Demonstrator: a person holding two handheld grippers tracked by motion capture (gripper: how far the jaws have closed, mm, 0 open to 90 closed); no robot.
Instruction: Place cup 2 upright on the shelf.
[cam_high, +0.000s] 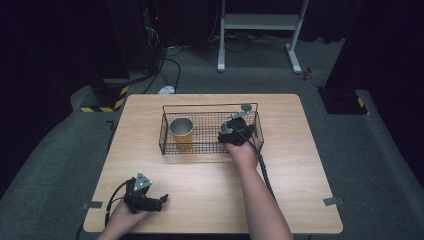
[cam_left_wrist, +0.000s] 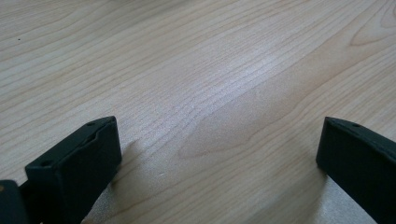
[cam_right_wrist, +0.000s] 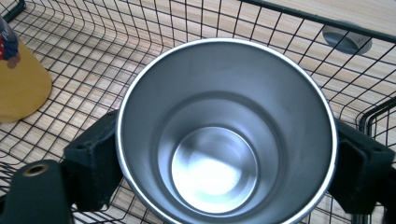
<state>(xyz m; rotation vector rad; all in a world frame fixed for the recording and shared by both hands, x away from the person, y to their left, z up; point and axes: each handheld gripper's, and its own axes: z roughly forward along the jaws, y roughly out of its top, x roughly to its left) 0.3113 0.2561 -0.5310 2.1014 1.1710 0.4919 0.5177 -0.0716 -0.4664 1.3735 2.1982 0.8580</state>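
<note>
- The steel cup (cam_right_wrist: 226, 135) stands upright, mouth up and empty, inside the right half of the wire basket (cam_high: 165, 131); in the high view it sits under the person's right hand.
- The right gripper (cam_right_wrist: 226, 163) has one black jaw on each side of the cup's wall, both touching the outside, so it pinches the cup across its body just under the rim.
- The cup looks like thin polished metal: stiff, light while empty, and not fragile, though I judge the smooth wall to be slippery between the jaws. A grip across the widest part, level and squarely opposite, looks like the safest hold; a tilted hold could let it slide or twist out.
- The basket's mesh floor is uneven footing, so the cup could rock if it is set down off level, and its foot or rim could catch on the wires or the top rail.
- A second cup with a yellow body (cam_high: 181, 131) stands upright in the left half of the basket, well apart from the steel one.
- A small grey disc (cam_high: 246, 107) lies on the table (cam_high: 300, 165) just beyond the basket's far right corner.
- The left gripper (cam_left_wrist: 219, 158) rests near the table's front left corner, its jaws spread wide over bare wood with nothing between them.
</note>
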